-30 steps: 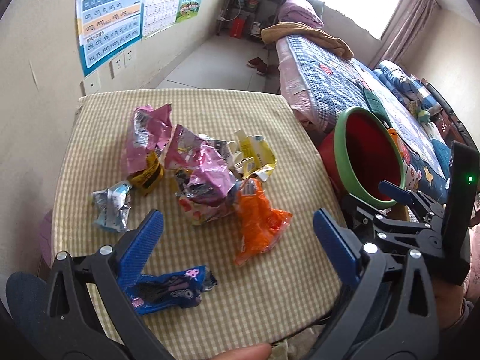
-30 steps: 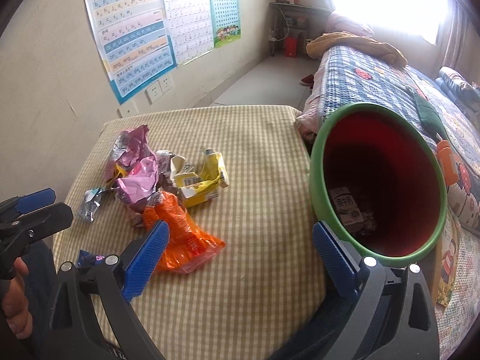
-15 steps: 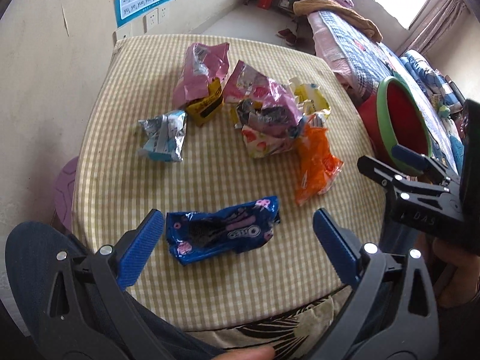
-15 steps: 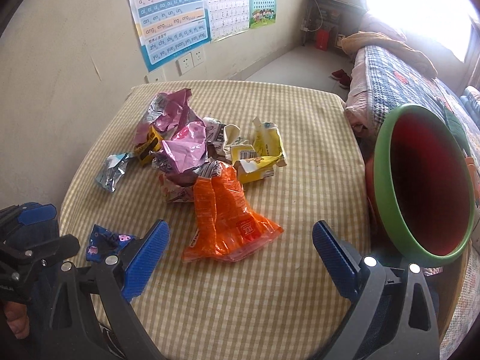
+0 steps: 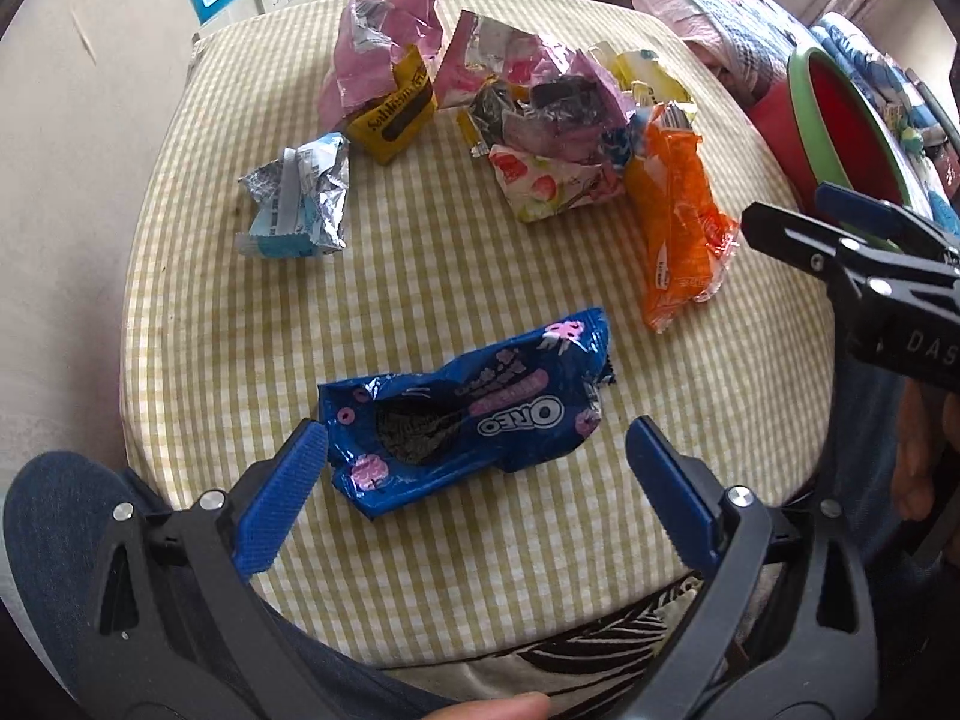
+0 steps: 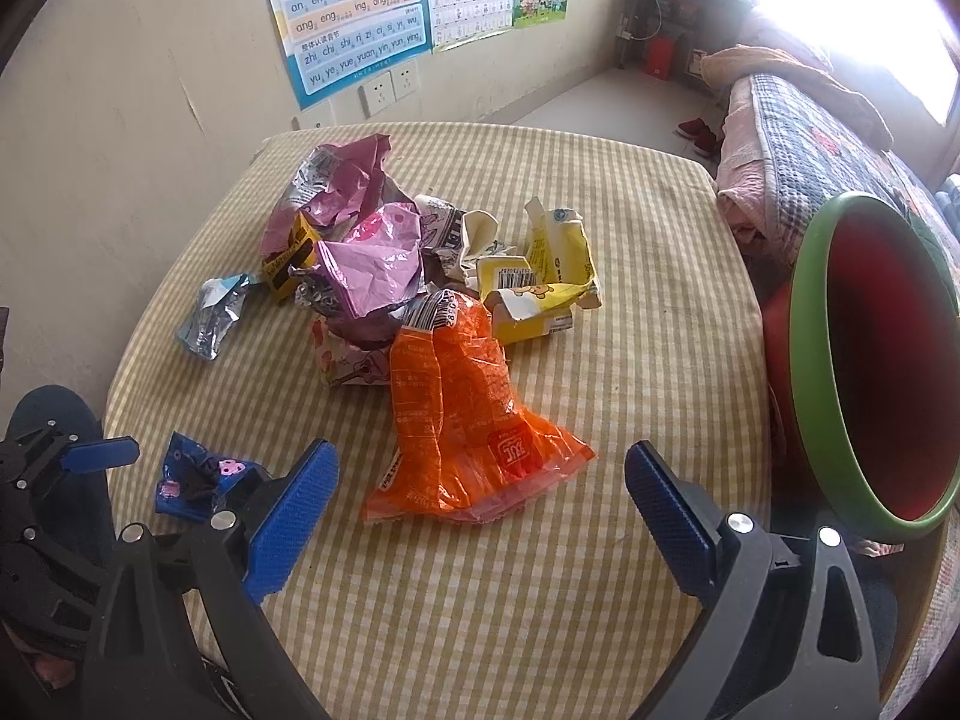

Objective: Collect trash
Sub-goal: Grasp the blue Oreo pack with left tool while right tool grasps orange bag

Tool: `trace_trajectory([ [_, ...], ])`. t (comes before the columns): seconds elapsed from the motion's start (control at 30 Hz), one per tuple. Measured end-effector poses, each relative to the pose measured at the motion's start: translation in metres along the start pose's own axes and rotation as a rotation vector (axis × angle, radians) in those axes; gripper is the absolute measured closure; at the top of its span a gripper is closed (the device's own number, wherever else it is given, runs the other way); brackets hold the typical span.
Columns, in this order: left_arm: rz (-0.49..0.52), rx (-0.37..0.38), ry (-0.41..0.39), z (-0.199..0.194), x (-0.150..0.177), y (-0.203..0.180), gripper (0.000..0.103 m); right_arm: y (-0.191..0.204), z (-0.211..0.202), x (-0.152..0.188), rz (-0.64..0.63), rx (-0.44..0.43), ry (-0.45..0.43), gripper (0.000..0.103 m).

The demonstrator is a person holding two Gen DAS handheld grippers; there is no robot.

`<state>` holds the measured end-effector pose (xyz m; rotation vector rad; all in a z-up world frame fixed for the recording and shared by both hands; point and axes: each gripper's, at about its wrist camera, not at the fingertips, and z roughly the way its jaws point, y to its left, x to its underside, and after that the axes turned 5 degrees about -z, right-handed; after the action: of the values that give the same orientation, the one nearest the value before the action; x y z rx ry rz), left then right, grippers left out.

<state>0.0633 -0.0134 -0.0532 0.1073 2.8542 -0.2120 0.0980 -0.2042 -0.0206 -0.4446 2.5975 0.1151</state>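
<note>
A blue Oreo wrapper (image 5: pixel 468 420) lies near the table's front edge, between the open jaws of my left gripper (image 5: pixel 477 486), which is empty. An orange wrapper (image 6: pixel 462 420) lies just ahead of my open, empty right gripper (image 6: pixel 480 492); it also shows in the left wrist view (image 5: pixel 678 234). Behind it sits a pile of pink (image 6: pixel 372 258), yellow (image 6: pixel 540 282) and silver-blue (image 6: pixel 210 318) wrappers. A red bin with a green rim (image 6: pixel 822 372) stands off the table's right side.
The table has a yellow checked cloth (image 6: pixel 630 300). A wall with posters (image 6: pixel 348 12) and sockets runs along the left. A bed (image 6: pixel 810 138) lies beyond the bin. The person's knee (image 5: pixel 54 510) shows at the front left.
Both grippers have swung left and down toward the table. The left one now frames the Oreo wrapper; the right one has turned from the bin to the orange wrapper.
</note>
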Motion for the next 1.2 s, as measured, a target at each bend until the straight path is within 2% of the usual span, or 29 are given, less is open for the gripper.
trace_trajectory([
  [0.33,0.070,-0.038,0.065,0.031,-0.008,-0.008,0.006,-0.001,0.036,-0.009,-0.019,-0.006,0.075,0.010],
  [0.43,0.092,-0.064,0.063,0.039,-0.008,-0.012,0.006,-0.002,0.047,-0.006,-0.020,-0.007,0.095,0.010],
  [0.5,0.103,-0.072,0.065,0.044,-0.009,-0.014,0.009,-0.004,0.053,-0.005,-0.017,-0.007,0.103,0.011],
  [0.67,0.081,-0.084,0.044,0.046,-0.010,-0.013,0.024,-0.007,0.067,-0.002,-0.005,-0.030,0.120,0.015],
  [0.73,0.068,-0.091,0.033,0.046,-0.011,-0.012,0.030,-0.006,0.071,-0.002,-0.014,-0.028,0.132,0.023],
  [0.8,0.057,-0.094,0.026,0.046,-0.013,-0.011,0.037,-0.004,0.072,-0.002,-0.021,-0.033,0.131,0.027],
  [0.87,0.043,-0.089,0.024,0.045,-0.014,-0.006,0.046,-0.004,0.068,-0.001,-0.022,-0.035,0.120,0.038],
  [0.93,0.030,-0.074,0.020,0.044,-0.015,-0.005,0.050,-0.004,0.063,-0.002,-0.019,-0.040,0.112,0.045],
  [0.97,0.025,-0.066,0.018,0.041,-0.020,-0.002,0.052,-0.004,0.060,-0.002,-0.020,-0.038,0.108,0.053],
  [1.0,0.021,-0.059,0.015,0.040,-0.021,-0.001,0.053,-0.004,0.059,-0.002,-0.022,-0.041,0.113,0.071],
  [1.1,0.011,-0.042,0.005,0.037,-0.022,-0.001,0.065,-0.004,0.052,-0.001,-0.017,-0.042,0.110,0.073],
  [1.13,0.006,-0.032,0.004,0.035,-0.026,0.001,0.073,-0.003,0.049,-0.001,-0.013,-0.047,0.109,0.076],
  [1.2,-0.005,-0.025,-0.004,0.032,-0.027,0.003,0.077,-0.004,0.045,0.000,0.000,-0.058,0.106,0.078],
])
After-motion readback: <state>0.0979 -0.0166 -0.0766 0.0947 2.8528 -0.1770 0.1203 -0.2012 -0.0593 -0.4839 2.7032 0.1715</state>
